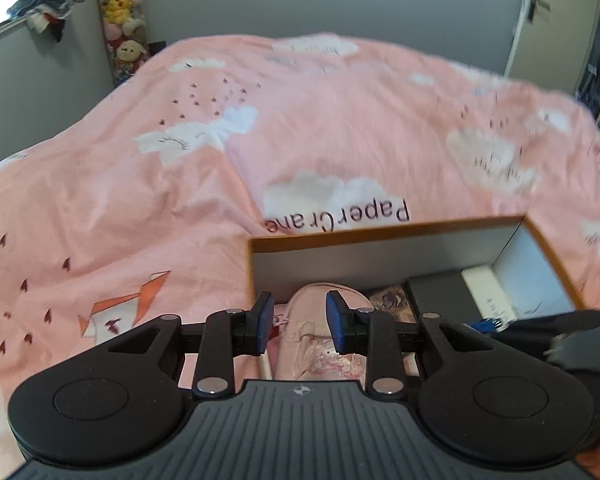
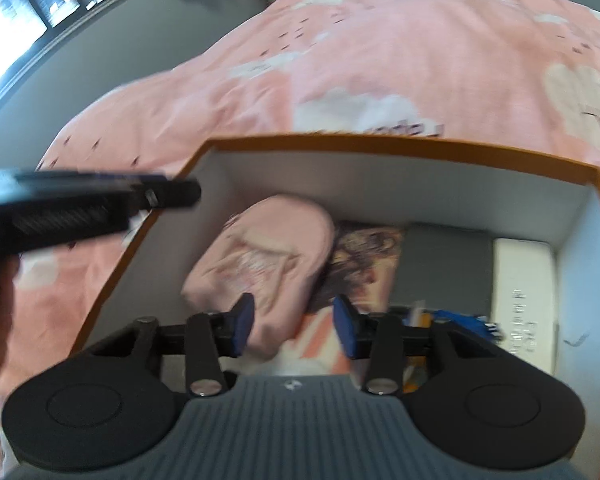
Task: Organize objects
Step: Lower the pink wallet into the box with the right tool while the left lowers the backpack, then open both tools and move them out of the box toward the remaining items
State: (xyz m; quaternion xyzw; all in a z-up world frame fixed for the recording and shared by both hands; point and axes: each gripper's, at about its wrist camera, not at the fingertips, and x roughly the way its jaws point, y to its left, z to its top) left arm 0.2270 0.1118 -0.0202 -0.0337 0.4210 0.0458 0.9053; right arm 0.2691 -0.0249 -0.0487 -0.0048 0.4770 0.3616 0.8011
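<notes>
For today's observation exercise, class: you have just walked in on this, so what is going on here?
A person holding a gripper in each hand is sorting things into an open orange-rimmed box on a bed with a pink duvet. Both the left gripper and the right gripper hang open over a pink pouch lying in the box's left end, neither gripping it. Beside the pouch lie a picture card, a grey box and a white box.

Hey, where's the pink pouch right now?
The pink pouch lies inside the orange-rimmed box on the bed, at its left end in the right wrist view, beside a printed picture item.
</notes>
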